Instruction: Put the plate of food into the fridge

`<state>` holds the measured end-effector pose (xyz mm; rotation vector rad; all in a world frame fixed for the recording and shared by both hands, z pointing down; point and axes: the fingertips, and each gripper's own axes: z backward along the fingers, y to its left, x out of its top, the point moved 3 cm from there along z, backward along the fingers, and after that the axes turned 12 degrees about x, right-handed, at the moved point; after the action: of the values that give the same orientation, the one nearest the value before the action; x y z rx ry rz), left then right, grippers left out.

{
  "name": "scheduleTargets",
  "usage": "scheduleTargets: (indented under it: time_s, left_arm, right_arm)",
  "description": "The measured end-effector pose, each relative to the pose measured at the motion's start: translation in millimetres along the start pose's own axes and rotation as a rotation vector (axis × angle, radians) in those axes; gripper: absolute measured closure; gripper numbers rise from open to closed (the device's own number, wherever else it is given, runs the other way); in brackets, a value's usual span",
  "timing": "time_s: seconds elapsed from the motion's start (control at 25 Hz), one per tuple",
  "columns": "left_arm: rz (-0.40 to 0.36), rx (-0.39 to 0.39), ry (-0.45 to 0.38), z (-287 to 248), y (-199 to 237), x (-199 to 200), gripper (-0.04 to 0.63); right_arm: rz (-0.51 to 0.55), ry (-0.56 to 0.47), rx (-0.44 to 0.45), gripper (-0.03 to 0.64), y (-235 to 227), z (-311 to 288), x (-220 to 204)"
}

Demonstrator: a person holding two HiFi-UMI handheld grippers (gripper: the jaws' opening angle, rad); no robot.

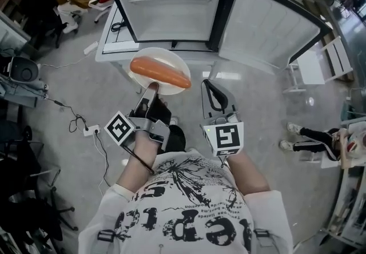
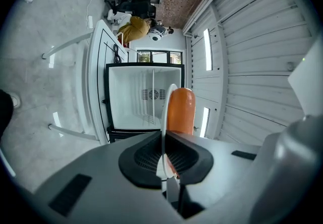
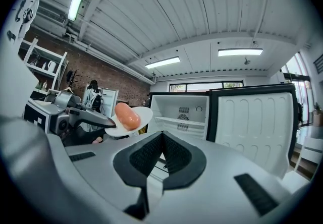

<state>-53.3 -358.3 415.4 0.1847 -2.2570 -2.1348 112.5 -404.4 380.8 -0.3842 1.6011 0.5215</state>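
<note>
Grip by the left gripper (image 1: 152, 88) was recorded on the near rim of the plate (image 1: 163, 54), which was pinched edge-on between the jaws. The plate was held level in the air, just before the open fridge (image 1: 171, 15), with a sausage (image 1: 160, 72) laid across it. It was judged light, stiff, smooth and breakable, and the sausage liable to roll if tilted. The rim hold was judged adequate. The right gripper (image 1: 213, 90) was noted beside the plate, jaws together, nothing held.

A white table (image 1: 108, 44) at twelve o'clock bears the black-framed white fridge (image 1: 168, 1); the grey floor (image 1: 63, 84) carries a white power strip (image 1: 90, 130) at nine o'clock.
</note>
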Motion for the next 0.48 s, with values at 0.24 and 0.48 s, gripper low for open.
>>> scheduleTargets:
  time_s: [0.24,0.48]
  left_arm:
    - [0.013,0.001,0.034,-75.1,-14.9,53.9,0.575]
    - [0.000,-0.016,0.084,-123.4,-15.3,104.9,0.575]
  right_arm:
    - [0.004,0.016,-0.040,0.617,-36.1,-77.7,12.3]
    - [0.037,0.021,-0.103,0.617,-46.5,-135.3,11.2]
